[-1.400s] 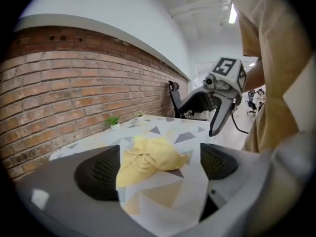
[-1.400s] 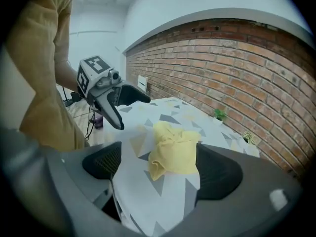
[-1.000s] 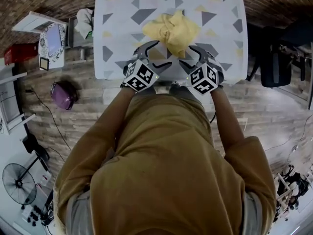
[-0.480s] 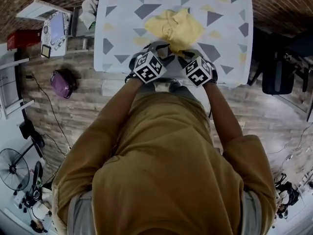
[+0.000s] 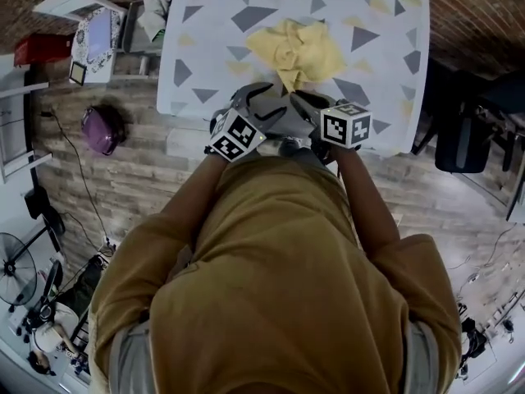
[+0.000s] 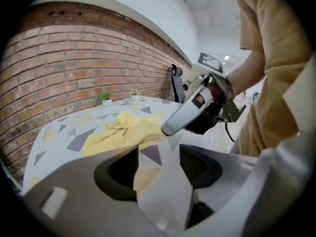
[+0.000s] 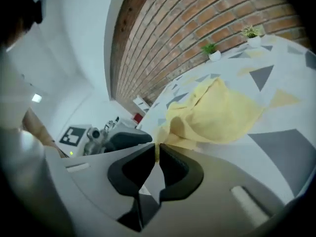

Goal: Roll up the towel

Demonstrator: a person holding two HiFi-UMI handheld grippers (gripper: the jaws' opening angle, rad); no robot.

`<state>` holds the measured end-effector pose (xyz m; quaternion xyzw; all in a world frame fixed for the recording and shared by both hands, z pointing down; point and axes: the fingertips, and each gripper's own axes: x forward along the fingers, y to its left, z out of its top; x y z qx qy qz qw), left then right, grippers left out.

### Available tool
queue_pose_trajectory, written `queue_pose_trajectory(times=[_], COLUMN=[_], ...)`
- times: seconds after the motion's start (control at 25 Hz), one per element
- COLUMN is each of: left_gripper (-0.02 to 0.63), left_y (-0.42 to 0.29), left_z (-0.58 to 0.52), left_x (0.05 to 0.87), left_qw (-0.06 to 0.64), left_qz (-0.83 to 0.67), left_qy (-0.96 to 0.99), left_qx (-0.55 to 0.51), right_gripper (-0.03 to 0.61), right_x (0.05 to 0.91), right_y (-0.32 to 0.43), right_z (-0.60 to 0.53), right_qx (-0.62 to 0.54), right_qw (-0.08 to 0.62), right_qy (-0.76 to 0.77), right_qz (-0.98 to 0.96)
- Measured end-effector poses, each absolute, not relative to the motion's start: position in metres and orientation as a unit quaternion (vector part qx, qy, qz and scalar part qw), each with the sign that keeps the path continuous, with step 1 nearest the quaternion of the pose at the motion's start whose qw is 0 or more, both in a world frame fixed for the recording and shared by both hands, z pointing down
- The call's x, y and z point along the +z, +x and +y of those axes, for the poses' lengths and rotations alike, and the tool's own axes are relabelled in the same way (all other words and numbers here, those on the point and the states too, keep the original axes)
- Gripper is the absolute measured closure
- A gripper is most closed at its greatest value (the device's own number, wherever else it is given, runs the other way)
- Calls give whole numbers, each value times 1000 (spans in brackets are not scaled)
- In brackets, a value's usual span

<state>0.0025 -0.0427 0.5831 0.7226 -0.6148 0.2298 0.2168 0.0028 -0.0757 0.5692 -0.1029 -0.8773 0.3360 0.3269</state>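
A crumpled yellow towel (image 5: pixel 297 49) lies on the table with the triangle-patterned cloth (image 5: pixel 205 23). Both grippers meet at its near corner. My right gripper (image 7: pixel 157 149) has just been closing, and its tips now pinch a thin edge of the towel (image 7: pixel 217 112). The left gripper (image 6: pixel 159 149) stands beside it with its jaws apart. Those jaws narrowed and have just been opening a little. A strip of towel (image 6: pixel 118 132) shows in the gap, with no pad pressing on it. In the left gripper view the right gripper's fingertips (image 6: pixel 169 128) touch the towel's edge.
Two small potted plants (image 7: pixel 213 51) stand at the table's far edge by the brick wall. A purple bag (image 5: pixel 102 130) lies on the wooden floor to the left. A black chair (image 5: pixel 463 138) is at the right, and a fan (image 5: pixel 16 269) at the lower left.
Both grippers have closed in on the towel's near corner. The right gripper has rolled over and its jaws have shut on the towel's edge. The left jaws stand narrower than before.
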Motion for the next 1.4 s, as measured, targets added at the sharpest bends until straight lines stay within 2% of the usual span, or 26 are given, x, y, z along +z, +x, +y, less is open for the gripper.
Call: queue_pose_trajectory(times=[0.28, 0.4, 0.52, 0.56, 0.6, 0.68, 0.76, 0.92, 1.12, 1.24, 1.32, 1.4], left_gripper=[291, 295, 383, 462, 506, 537, 541, 543, 545, 545, 545, 545], left_y=[-7, -11, -17, -18, -16, -10, -3, -1, -13, -22, -27, -27], left_z=[-53, -58, -56, -54, -52, -45, -37, -27, -30, -33, -36, -40], left_x=[540, 530, 549, 555, 561, 572, 583, 590, 583, 574, 567, 561], left_qw=[127, 105, 129, 139, 146, 149, 151, 164, 170, 181, 192, 200], left_qz=[-666, -669, -664, -658, -650, -626, -606, -604, -628, -643, -651, -655], left_qy=[700, 696, 690, 692, 697, 709, 719, 721, 713, 711, 710, 708], left_qx=[226, 239, 259, 261, 266, 288, 306, 296, 260, 219, 187, 171], right_gripper=[545, 543, 543, 543, 543, 543, 541, 527, 398, 349, 336, 325], right_x=[458, 448, 482, 491, 497, 510, 522, 538, 552, 577, 584, 583], right_y=[-14, -16, -9, -5, -1, 10, 21, 40, 53, 64, 56, 39], right_z=[-60, -59, -63, -63, -61, -55, -51, -52, -57, -60, -49, -37], right_qx=[436, 433, 406, 406, 406, 392, 364, 247, 75, -134, -213, -233], right_qw=[186, 180, 220, 229, 238, 261, 289, 333, 369, 399, 386, 360], right_qy=[-179, -192, -163, -155, -152, -150, -148, -153, -177, -185, -188, -172], right_qz=[-862, -862, -872, -871, -869, -870, -873, -897, -909, -888, -878, -887])
